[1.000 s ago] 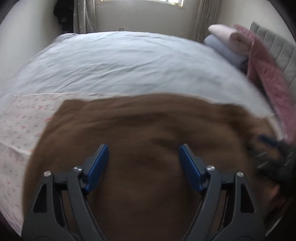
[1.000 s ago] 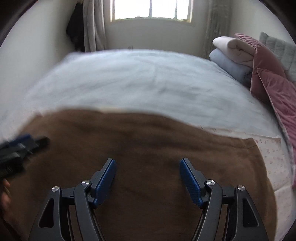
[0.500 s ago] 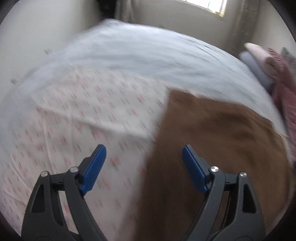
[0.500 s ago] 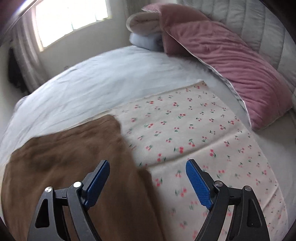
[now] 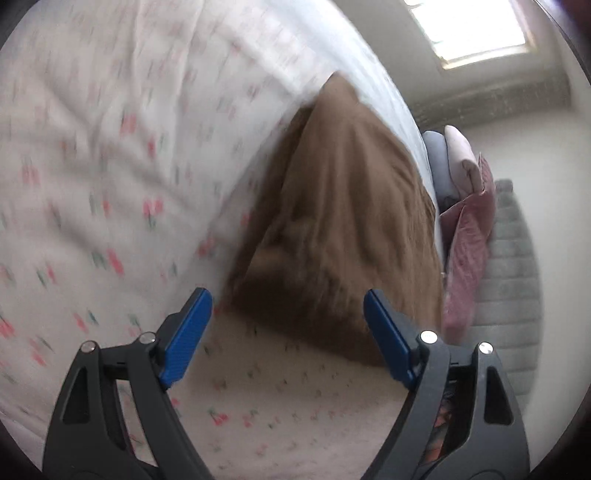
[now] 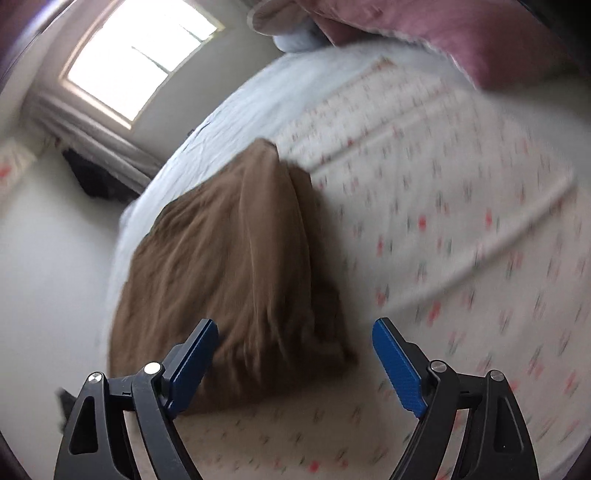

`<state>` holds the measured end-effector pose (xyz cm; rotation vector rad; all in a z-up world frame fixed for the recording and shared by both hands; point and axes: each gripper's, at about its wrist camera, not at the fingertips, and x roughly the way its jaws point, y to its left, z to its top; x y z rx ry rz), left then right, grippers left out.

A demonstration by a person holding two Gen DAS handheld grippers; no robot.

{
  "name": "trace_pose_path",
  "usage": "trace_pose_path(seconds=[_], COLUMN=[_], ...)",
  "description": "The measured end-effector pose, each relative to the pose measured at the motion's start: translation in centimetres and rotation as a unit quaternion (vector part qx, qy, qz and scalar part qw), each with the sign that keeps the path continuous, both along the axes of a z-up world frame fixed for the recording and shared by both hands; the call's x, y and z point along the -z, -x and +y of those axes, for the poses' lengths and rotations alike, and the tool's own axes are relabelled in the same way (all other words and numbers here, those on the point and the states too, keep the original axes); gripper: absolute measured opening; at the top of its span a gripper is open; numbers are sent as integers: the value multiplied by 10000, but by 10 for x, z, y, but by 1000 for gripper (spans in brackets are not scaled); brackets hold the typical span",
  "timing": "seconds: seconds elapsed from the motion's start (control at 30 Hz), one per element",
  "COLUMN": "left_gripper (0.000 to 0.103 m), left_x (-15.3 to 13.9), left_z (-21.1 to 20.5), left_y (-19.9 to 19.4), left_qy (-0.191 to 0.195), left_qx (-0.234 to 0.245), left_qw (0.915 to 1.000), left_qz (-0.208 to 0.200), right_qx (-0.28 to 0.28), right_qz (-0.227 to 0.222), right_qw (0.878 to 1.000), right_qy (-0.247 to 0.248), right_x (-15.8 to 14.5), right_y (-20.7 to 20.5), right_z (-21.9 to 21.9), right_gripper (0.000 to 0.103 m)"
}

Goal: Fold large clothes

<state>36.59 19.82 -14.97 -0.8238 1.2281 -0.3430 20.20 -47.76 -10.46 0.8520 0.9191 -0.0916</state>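
One brown garment (image 5: 343,221) lay folded on one cherry-print sheet (image 5: 92,166), 12 o'clock of both grippers, left gripper (image 5: 288,332) wide and empty, right gripper (image 6: 295,365) just opened wide, empty, no writing readable

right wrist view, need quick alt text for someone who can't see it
The open right gripper hovers, holding nothing, over a folded brown garment lying on a cherry-print sheet spread on a bed. The picture is tilted and motion-blurred, with a bright window upper left and a pink pillow at the top.
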Motion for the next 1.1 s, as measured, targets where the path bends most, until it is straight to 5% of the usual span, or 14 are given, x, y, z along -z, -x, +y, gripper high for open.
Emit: trace_pose_path(seconds=[0.27,0.33,0.37,0.43,0.5,0.63,0.77,1.1], left_gripper=[78,52,43,32,27,25,25,25], left_x=[26,28,29,17,-22,-79,-106,-86], left_z=[-27,-26,-26,-32,-43,-54,-49,-5], left_y=[-13,-15,-15,-8,3,34,82,226], left_qy=[475,382,421,282,-122,-332,-637,-585], left_qx=[-962,-1394,-1517,-1692,-1670,-1475,-1147,-748], left_qw=[9940,9891,9873,9848,9830,9805,9802,9915], left_qz=[-220,-289,-232,-277,-755,-1257,-1483,-887], right_qx=[701,1372,1516,1918,1898,1631,1448,1147], right_qz=[-97,-266,-285,-333,-560,-935,-978,-517], right_qw=[9945,9867,9832,9692,9714,9758,9792,9849], right_qy=[-770,-830,-975,-1510,-1309,-1113,-1030,-1186], right_x=[40,45,48,50,26,-24,-52,-58], right_y=[-30,-31,-31,-25,-19,5,54,208], right_z=[10,1,-2,-3,2,6,2,6], right_gripper=[88,69,44,33,26,22,22,23])
